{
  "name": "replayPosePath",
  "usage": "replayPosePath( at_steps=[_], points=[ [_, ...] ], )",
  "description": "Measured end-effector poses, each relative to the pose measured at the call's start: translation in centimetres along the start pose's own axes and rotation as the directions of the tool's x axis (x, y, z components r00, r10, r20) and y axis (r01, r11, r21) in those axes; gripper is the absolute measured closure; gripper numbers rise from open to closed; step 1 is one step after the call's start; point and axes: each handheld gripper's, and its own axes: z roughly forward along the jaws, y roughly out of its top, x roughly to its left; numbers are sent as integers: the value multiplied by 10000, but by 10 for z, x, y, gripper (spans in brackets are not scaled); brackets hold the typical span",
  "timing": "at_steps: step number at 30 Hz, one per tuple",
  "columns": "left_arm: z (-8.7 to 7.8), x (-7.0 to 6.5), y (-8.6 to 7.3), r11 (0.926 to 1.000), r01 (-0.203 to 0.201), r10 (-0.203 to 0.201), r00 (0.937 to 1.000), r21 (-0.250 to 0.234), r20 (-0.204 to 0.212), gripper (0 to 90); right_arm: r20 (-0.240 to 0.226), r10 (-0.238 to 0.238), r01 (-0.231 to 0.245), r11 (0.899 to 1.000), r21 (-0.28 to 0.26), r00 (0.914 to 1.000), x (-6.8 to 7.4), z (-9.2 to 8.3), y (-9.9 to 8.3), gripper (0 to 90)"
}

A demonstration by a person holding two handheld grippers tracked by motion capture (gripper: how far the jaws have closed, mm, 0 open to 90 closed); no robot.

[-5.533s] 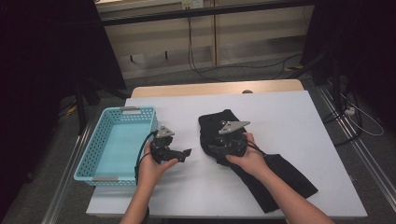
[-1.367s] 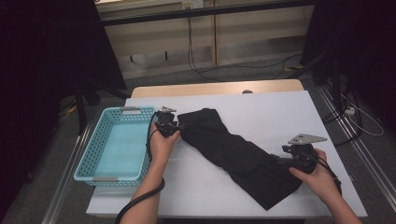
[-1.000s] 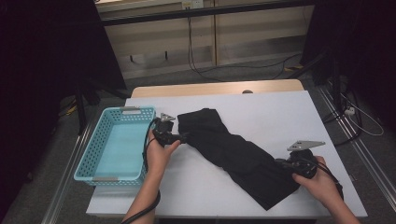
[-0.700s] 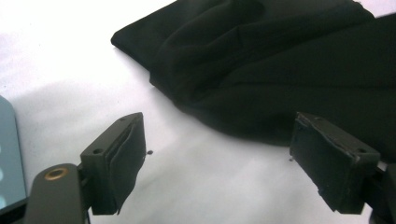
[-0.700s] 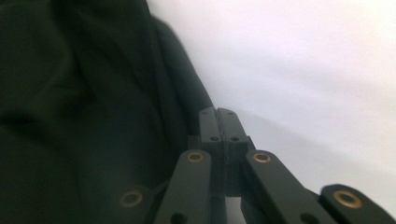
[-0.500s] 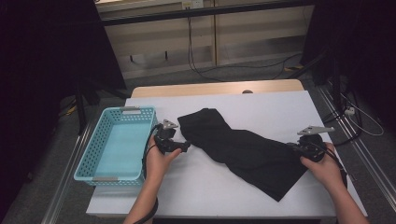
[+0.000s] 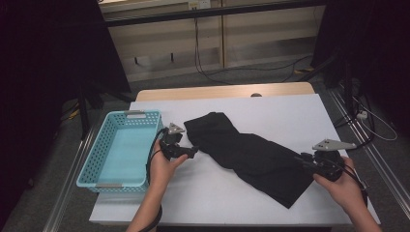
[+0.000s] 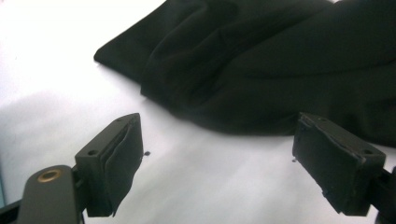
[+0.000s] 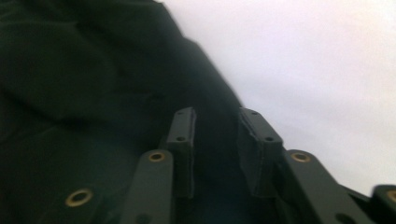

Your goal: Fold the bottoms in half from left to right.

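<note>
We grip the black cloth [image 7: 251,154] in the right tongs [image 9: 215,140] (to stretch it flat); the left tongs [image 8: 219,154] gape just short of it.

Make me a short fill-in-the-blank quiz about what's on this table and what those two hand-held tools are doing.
1. The basket at the table's left is coloured ____.
2. The black cloth lies on the ____ table.
3. The left tool has its jaws wide ____.
4. The right tool has the ____ between its jaws.

Missing words: blue; white; open; cloth
</note>
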Motion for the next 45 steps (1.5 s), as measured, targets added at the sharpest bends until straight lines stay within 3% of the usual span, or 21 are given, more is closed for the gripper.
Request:
replayPosePath(
  at_steps=[3, 4, 6, 7, 9, 14, 15, 16, 19, 20, 26, 27, 28, 29, 30, 32, 33, 37, 41, 42, 45],
  points=[
    [1, -1, 2, 10000, -48, 48, 10000, -44, -43, 161, -81, -145, 145, 9999, 50, 9999, 6, -5, -7, 704],
    [1, -2, 4, 9999, -111, 110, 9999, -68, -33, 161, -444, -217, 228, 9994, 245, 9988, 15, -7, -15, 706],
    [2, -3, 4, 10000, -47, 47, 10000, -33, 23, 158, -616, -277, 298, 9990, 336, 9977, 20, -8, -19, 705],
    [2, -3, 5, 9999, -142, 142, 9999, -2, -10, 153, -725, -582, 619, 9969, 491, 9957, 29, -9, -25, 701],
    [4, -6, 8, 9999, -164, 164, 9999, -16, 24, 150, -881, -589, 640, 9964, 563, 9944, 34, -7, -29, 703],
    [8, -10, 11, 9999, -132, 133, 9997, -26, 180, 149, -869, -726, 779, 9952, 592, 9936, 38, -2, -35, 725],
    [9, -11, 12, 9998, -202, 203, 9997, -45, 144, 149, -928, -778, 837, 9945, 622, 9926, 40, -3, -35, 843],
    [9, -11, 12, 9998, -178, 179, 9997, -84, 153, 148, -1016, -777, 843, 9945, 626, 9918, 41, -3, -36, 883],
    [9, -12, 13, 9998, -152, 154, 9997, -90, 183, 147, -992, -860, 933, 9931, 715, 9913, 44, -6, -35, 900],
    [9, -12, 13, 9998, -147, 150, 9997, -122, 208, 147, -1321, -735, 856, 9924, 880, 9885, 46, -8, -36, 900],
    [10, -11, 14, 9998, -148, 151, 9996, -113, 224, 147, -1881, -858, 1093, 9869, 1184, 9784, 48, -15, -35, 896],
    [10, -11, 14, 9998, -151, 153, 9996, -104, 235, 147, -1881, -858, 1093, 9869, 1184, 9784, 48, -15, -35, 896],
    [10, -11, 14, 9998, -53, 58, 9997, -174, 249, 147, -1568, -890, 1056, 9893, 1006, 9836, 46, -18, -35, 802],
    [10, -11, 14, 9998, -53, 58, 9997, -174, 249, 147, -1568, -890, 1056, 9893, 1006, 9836, 46, -18, -35, 802],
    [11, -12, 15, 9998, -176, 179, 9996, -130, 239, 147, -1241, -814, 897, 9940, 623, 9889, 38, -22, -33, 740],
    [11, -13, 15, 9997, -181, 184, 9996, -135, 226, 147, -969, -736, 777, 9962, 397, 9926, 33, -25, -32, 739],
    [12, -13, 16, 9995, -308, 309, 9992, -41, 244, 147, -506, -403, 410, 9991, 122, 9979, 22, -27, -30, 729],
    [14, -15, 16, 9996, -285, 287, 9993, -70, 241, 147, -628, 10, 10, 9995, 320, 9980, 14, -15, -31, 732],
    [15, -17, 16, 9996, -284, 284, 9993, -23, 250, 147, -399, -390, 414, 9973, 599, 9984, 22, -4, -29, 762],
    [14, -16, 16, 9997, -254, 255, 9993, -52, 269, 147, -290, -588, 608, 9952, 762, 9978, 24, 0, -27, 844],
    [13, -16, 16, 9998, -200, 202, 9993, -72, 310, 147, -358, -465, 497, 9945, 921, 9983, 23, 1, -28, 900]
  ],
)
